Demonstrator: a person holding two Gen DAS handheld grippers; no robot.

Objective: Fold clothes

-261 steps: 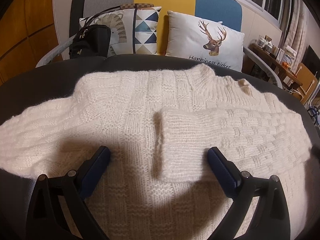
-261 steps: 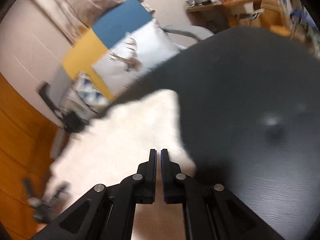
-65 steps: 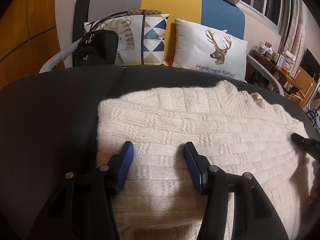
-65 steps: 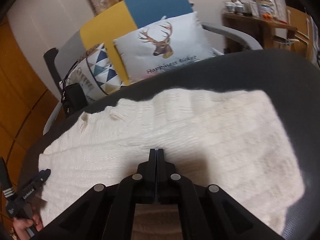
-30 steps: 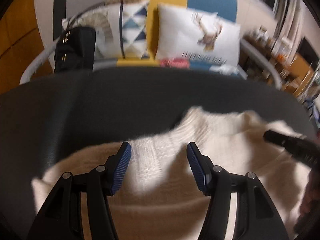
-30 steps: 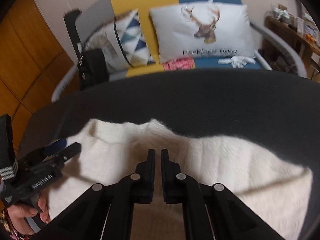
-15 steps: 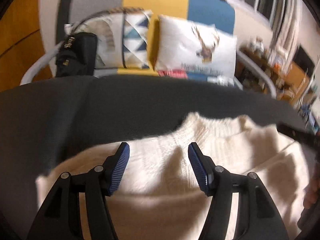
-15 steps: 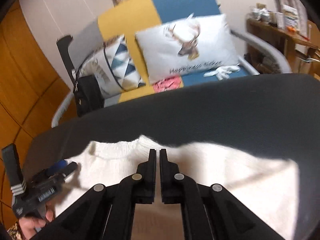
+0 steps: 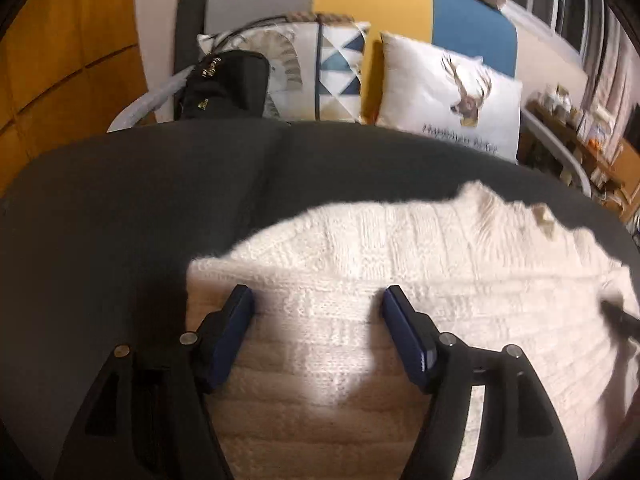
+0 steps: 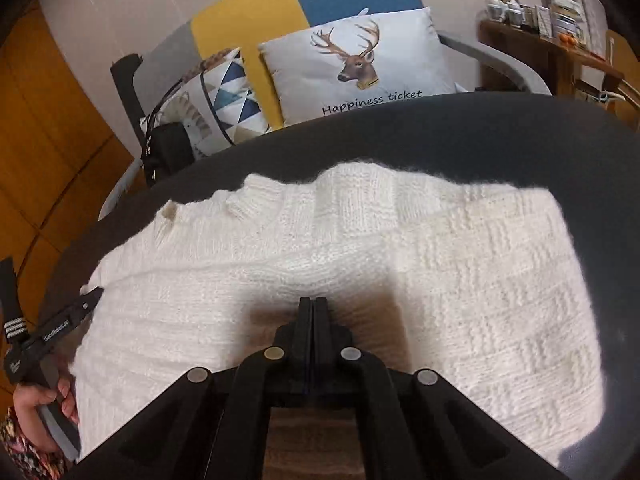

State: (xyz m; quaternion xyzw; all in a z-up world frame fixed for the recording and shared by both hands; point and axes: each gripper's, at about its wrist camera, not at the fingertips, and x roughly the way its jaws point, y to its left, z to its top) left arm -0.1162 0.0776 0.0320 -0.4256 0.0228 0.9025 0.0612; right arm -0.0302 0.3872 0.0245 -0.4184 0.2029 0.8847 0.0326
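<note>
I'm getting both wrist cams tilting steeply down, close over the white sweater [image 9: 360, 320]. Left cam is looking out past the left gripper [image 9: 316, 300], right cam past the right gripper [image 10: 308, 304]. Both are sharing the sweater, the dark table [image 9: 120, 208] beyond the tips and the deer pillow [image 10: 360, 60] farther back.

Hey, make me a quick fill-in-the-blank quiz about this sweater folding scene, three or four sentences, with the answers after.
1. The white sweater lies on a dark ____ surface.
2. The pillow behind it shows a ____ head.
3. The right claw is ____.
4. The left claw, with the sweater below its pads, is ____.

Missing words: grey; deer; shut; open
</note>
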